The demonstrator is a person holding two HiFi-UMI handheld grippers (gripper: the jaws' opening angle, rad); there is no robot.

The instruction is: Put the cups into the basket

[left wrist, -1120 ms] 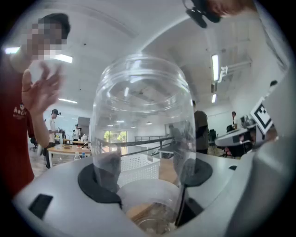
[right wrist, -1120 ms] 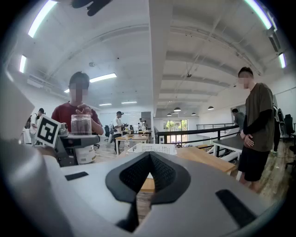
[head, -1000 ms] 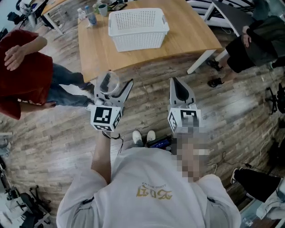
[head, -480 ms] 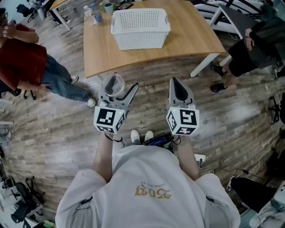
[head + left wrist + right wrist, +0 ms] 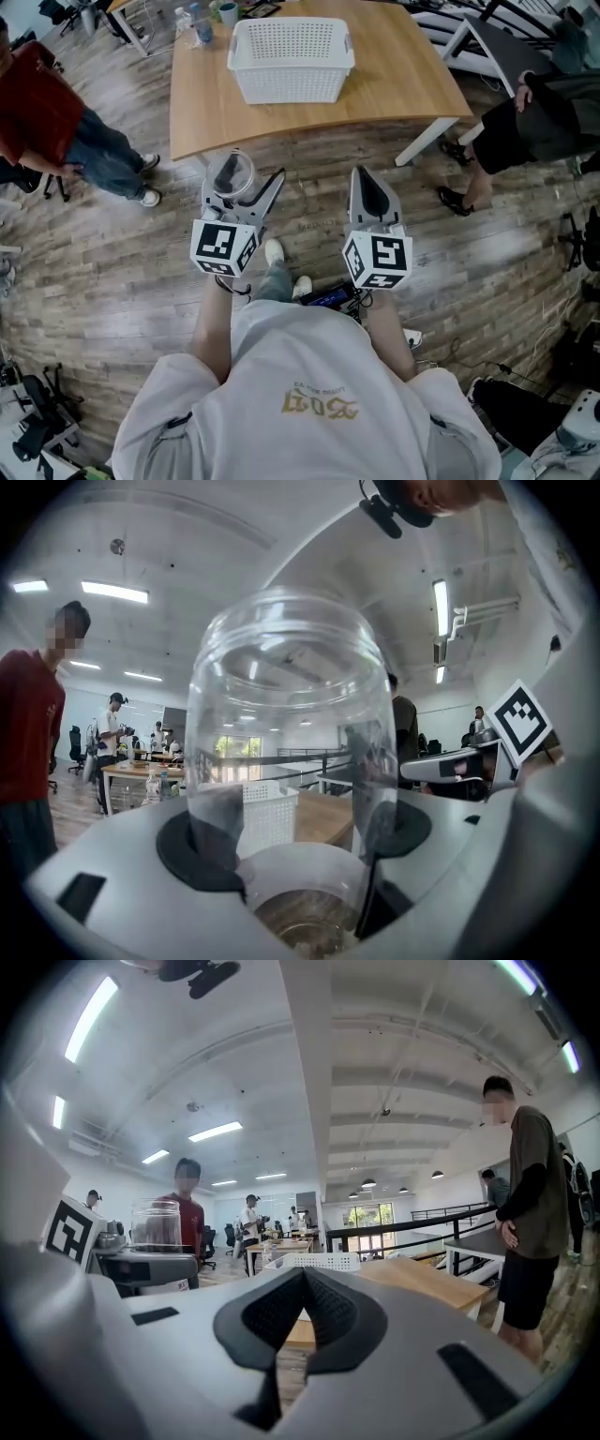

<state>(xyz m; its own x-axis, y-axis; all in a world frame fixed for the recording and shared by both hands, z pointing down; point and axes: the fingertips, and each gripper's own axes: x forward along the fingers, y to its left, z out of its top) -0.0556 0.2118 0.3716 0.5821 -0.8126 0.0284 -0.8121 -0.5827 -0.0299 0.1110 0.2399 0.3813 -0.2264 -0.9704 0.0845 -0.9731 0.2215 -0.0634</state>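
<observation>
Pinching clear cup [image 5: 231, 173]: left hand-held gripper [image 5: 295, 836]; right hand-held gripper [image 5: 300, 1312] pressed together; white basket [image 5: 291, 80] on table [image 5: 398, 84].

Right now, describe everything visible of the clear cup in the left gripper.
The clear cup is a see-through cylinder, glass or plastic by its look, and appears empty. It stands upright between the black pads of the left gripper, which press its lower sides; nothing else touches it. It is held over the wooden floor, short of the table that bears the white basket.
</observation>
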